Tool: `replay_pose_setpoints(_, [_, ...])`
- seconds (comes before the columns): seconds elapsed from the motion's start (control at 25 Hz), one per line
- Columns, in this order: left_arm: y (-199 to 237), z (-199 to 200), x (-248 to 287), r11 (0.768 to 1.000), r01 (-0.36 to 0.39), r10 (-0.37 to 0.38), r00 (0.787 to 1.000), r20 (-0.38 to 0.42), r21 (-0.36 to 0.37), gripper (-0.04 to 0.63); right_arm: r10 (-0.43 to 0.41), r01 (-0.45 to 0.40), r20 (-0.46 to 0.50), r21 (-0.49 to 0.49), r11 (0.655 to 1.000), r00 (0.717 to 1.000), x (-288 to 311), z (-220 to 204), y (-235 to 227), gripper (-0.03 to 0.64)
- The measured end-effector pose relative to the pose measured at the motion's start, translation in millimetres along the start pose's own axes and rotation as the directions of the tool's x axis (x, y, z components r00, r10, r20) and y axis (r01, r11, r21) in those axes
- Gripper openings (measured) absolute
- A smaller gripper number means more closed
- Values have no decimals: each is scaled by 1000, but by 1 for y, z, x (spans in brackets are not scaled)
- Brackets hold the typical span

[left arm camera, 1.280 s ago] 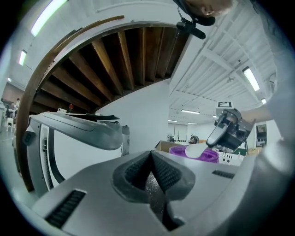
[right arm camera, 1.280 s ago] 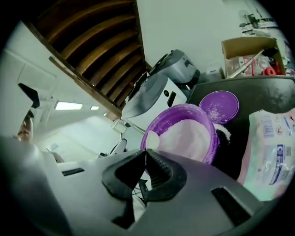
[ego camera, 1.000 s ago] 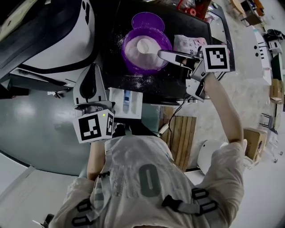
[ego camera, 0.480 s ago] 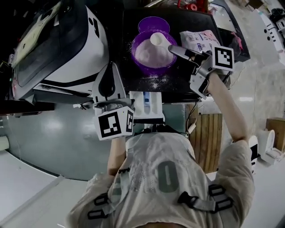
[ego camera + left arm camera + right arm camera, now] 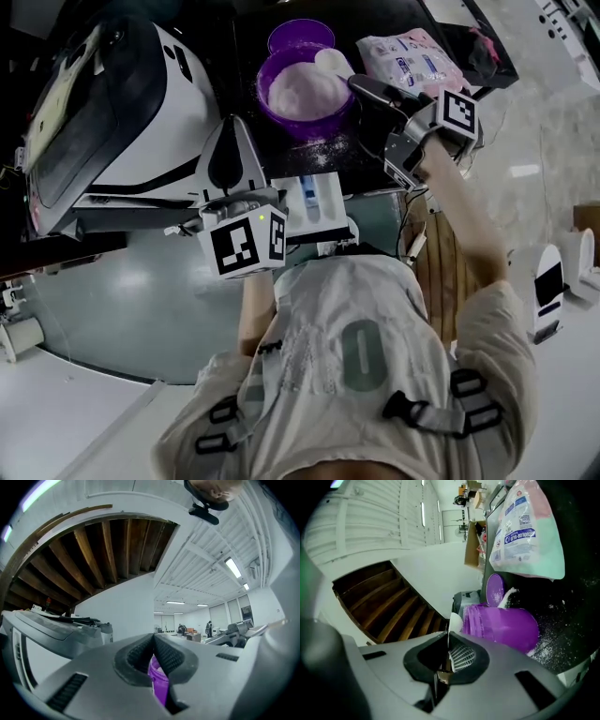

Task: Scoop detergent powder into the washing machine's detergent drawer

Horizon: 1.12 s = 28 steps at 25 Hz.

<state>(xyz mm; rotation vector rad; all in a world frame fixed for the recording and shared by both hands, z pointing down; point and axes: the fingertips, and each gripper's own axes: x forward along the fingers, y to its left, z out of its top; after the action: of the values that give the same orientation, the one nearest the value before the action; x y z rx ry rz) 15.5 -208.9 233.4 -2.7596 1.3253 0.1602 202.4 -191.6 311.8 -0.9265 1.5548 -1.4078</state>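
A purple bowl [image 5: 302, 92] of white detergent powder stands on the dark top beside the washing machine [image 5: 103, 122]. My right gripper [image 5: 364, 87] is shut on the handle of a white scoop [image 5: 332, 63], which hangs over the bowl's right rim with powder in it. In the right gripper view the scoop [image 5: 455, 620] shows just beyond the jaws, in front of the bowl [image 5: 501, 626]. The white detergent drawer [image 5: 317, 202] is pulled out below the bowl. My left gripper [image 5: 234, 128] is shut and holds nothing, just left of the drawer.
A purple lid [image 5: 300, 36] lies behind the bowl and a detergent bag [image 5: 411, 56] lies to its right. Spilt powder [image 5: 328, 150] dusts the dark top in front of the bowl. The washing machine's sloped body fills the left side.
The scoop has risen out of the middle of the powder and moved to the bowl's right rim with my right gripper. The left gripper has stayed by the drawer.
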Motion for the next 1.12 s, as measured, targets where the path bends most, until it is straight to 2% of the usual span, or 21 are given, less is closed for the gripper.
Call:
replay_pose_setpoints(0.24, [-3,-5,4,1000,17,-17,1000,-8,-7,20,6,-8,46,47,999,999,-5,-1,-6,9])
replay_pose_setpoints(0.48, [2,-9,3,1000,2,-2,1000,-12,-12,20,26,-28,38,49,998,999,-7,-9,1,11])
replay_pose_setpoints(0.56, [6,-11,0,1000,-6,6,1000,-6,-15,20,52,-52,4,48,997,999,-7,-21,9,9])
replay_pose_setpoints(0.76, [19,-15,-6,999,-46,45,999,-19,-2,20,105,-94,-150,83,992,983,-6,-64,20,9])
replay_pose_setpoints(0.92, [33,-20,-17,996,-87,87,996,-29,8,20,125,-98,-279,109,989,952,-7,-100,16,9])
replay_pose_setpoints(1.04, [43,-23,-26,992,-123,123,992,-34,17,20,180,-123,-406,162,979,896,-9,-131,9,11])
replay_pose_setpoints(1.12, [50,-28,-34,989,-147,148,988,-45,22,20,187,-114,-475,177,978,860,-13,-150,-2,11])
